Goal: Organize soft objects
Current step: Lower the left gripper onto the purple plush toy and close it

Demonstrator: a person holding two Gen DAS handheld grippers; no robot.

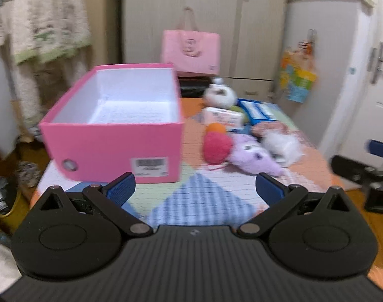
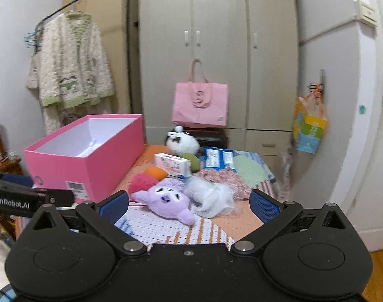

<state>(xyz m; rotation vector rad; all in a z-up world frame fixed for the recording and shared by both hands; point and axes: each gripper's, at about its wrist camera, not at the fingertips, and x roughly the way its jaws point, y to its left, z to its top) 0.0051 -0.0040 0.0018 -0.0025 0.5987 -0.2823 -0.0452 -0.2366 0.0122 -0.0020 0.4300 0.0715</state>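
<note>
Right wrist: one pink box point(image 2: 90, 156), two blue packets point(image 2: 219, 159).

There was one pink box point(image 2: 85, 156), open and white inside. Two plush toys lay out: one purple point(image 2: 166, 198) and one white with dark patches point(image 2: 182, 142). There were two yarn balls, one pink point(image 2: 141, 182) and one orange point(image 2: 156, 172), one white fluffy bundle point(image 2: 211, 196), one tissue pack point(image 2: 173, 163), two blue packets point(image 2: 219, 159) and one pink bag point(image 2: 200, 104).
</note>
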